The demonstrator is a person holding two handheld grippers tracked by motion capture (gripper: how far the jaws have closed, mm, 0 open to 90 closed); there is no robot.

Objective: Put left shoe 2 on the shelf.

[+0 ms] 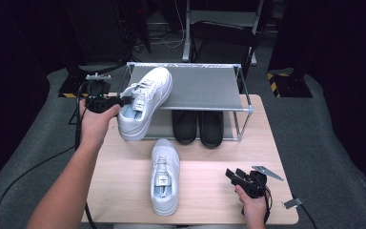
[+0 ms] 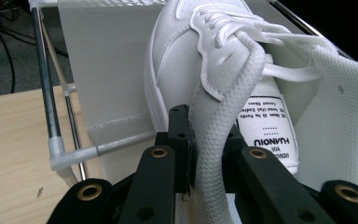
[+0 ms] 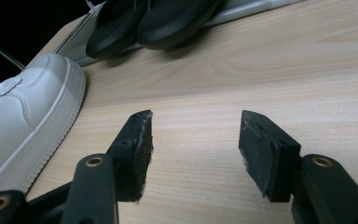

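Left gripper [image 1: 124, 100] clamped on the padded collar edge of a white sneaker [image 1: 143, 102], jaws pressed tight against the textured rim, as seen close up in the left gripper view [image 2: 205, 154]. Sneaker held with toe resting on the upper shelf of a metal-framed shoe rack [image 1: 205, 86], heel end hanging out past the shelf's front left corner, above the tabletop. Upper in smooth white leather-like material with stitched panels, white laces, thick white sole; woven mesh lining inside; tongue label white with black print reading "HUANQIU". No dirt or damage discernible.

Second white sneaker [image 1: 165, 176] of matching make lying flat on the wooden table [image 1: 209, 191], toe toward the rack, opening facing up, well apart from the first.

Pair of black slippers [image 1: 198, 126] side by side on the rack's lower level, under the grey shelf.

Right gripper [image 1: 236, 177] resting low near the table's front right edge, jaws standing apart with nothing between them [image 3: 193, 149]; bare wood visible in the gap.
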